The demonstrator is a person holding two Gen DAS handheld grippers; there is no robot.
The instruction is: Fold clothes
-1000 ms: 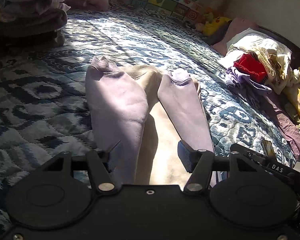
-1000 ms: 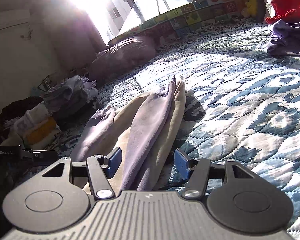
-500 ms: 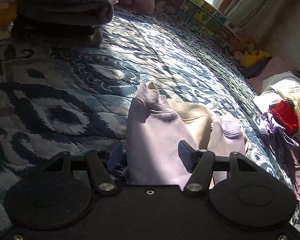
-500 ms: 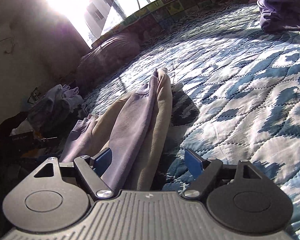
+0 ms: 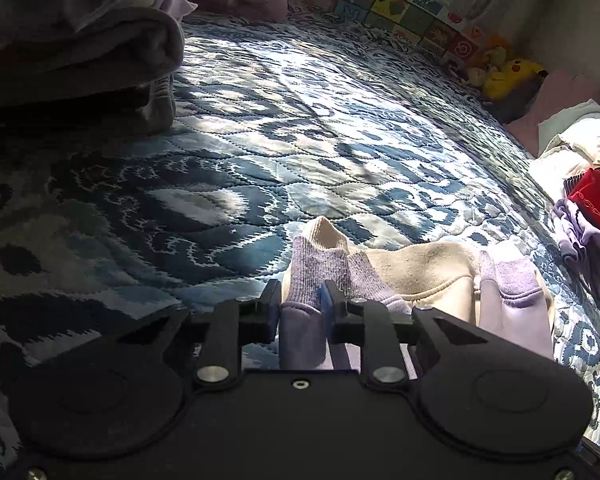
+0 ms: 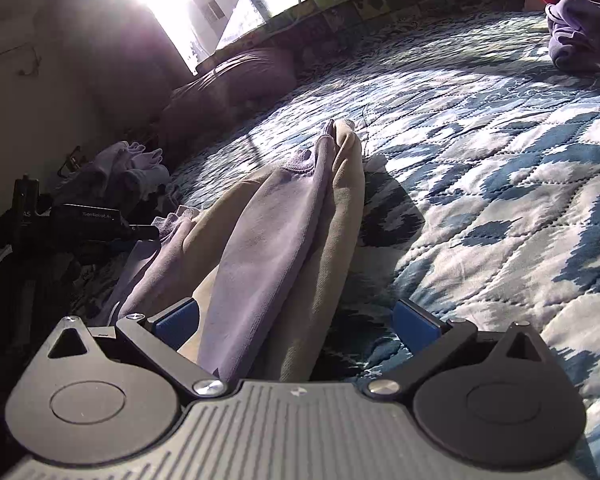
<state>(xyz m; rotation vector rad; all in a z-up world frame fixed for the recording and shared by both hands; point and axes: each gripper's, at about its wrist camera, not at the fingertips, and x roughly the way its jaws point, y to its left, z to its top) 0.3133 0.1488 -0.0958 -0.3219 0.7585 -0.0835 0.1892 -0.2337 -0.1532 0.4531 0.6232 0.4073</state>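
1. The sweatshirt (image 6: 268, 248), cream body with lavender sleeves, lies on the blue patterned bed quilt (image 6: 500, 168). In the right wrist view its long axis runs from the camera at 6 o'clock up toward 12 o'clock, ending in a bunched cuff and hem tip.
2. In the left wrist view the same garment (image 5: 420, 272) lies low in the picture, cuffs pointing to 12 o'clock; the left sleeve's ribbed lavender cuff (image 5: 318, 268) stands just past the fingertips, the other cuff at 3 o'clock from it.
3. The left gripper (image 5: 300, 312) has its fingers drawn close, pinching the left sleeve just below the cuff; cloth fills the gap between them.
4. The right gripper (image 6: 296, 320) has its blue-padded fingers spread wide, the sweatshirt's body lying between them, nearer the left pad; the right pad is over bare quilt.
5. Half a second ago the left fingers were apart over the sleeve; now they are closed on it and nearer the cuff. The right fingers have spread wider than before.
6. A stack of folded clothes (image 5: 80, 48) sits at 10 o'clock in the left view, well apart; a loose clothes pile (image 5: 588, 200) lies at 3 o'clock.
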